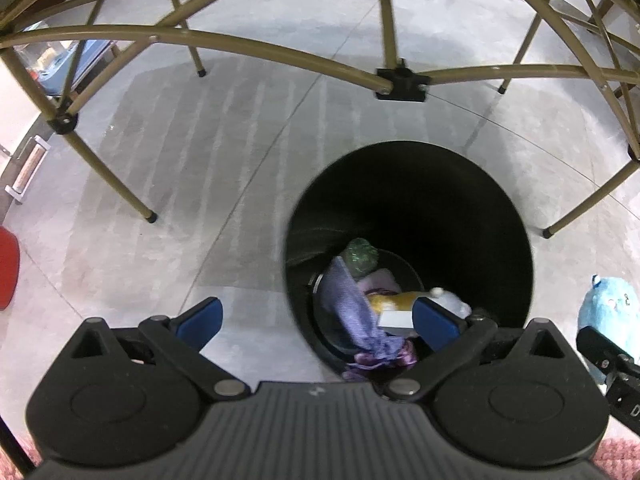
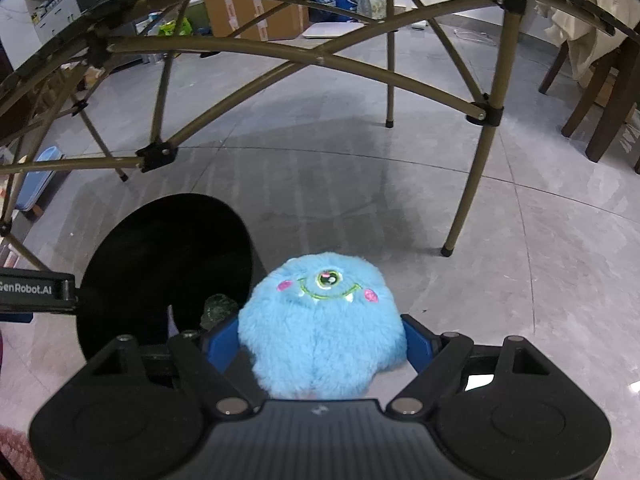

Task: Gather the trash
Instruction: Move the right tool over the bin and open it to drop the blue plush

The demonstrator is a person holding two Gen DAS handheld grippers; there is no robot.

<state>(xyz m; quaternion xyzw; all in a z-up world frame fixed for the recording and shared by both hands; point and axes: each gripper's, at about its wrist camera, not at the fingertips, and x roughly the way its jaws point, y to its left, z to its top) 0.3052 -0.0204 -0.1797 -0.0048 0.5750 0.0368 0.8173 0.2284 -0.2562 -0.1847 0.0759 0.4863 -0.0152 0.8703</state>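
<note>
A black round bin (image 1: pixel 508 216) stands on the floor, and its bottom holds a purple cloth (image 1: pixel 352 308), a green crumpled ball (image 1: pixel 360 256), a yellow piece and a white piece. My left gripper (image 1: pixel 318 316) hangs open above the bin's near rim, with nothing between its blue pads. A fluffy blue one-eyed monster toy (image 2: pixel 320 328) sits between the blue pads of my right gripper (image 2: pixel 320 344), which is shut on it just right of the bin (image 2: pixel 160 248). The same toy (image 1: pixel 610 312) shows at the right edge of the left wrist view.
A folding table's tan tube frame (image 1: pixel 248 46) arches over the bin, its legs (image 2: pixel 468 200) standing on the grey tiled floor. Dark wooden chairs (image 2: pixel 600 88) stand at the far right, cardboard boxes (image 2: pixel 256 4) at the back. A red object (image 1: pixel 8 268) lies at the left edge.
</note>
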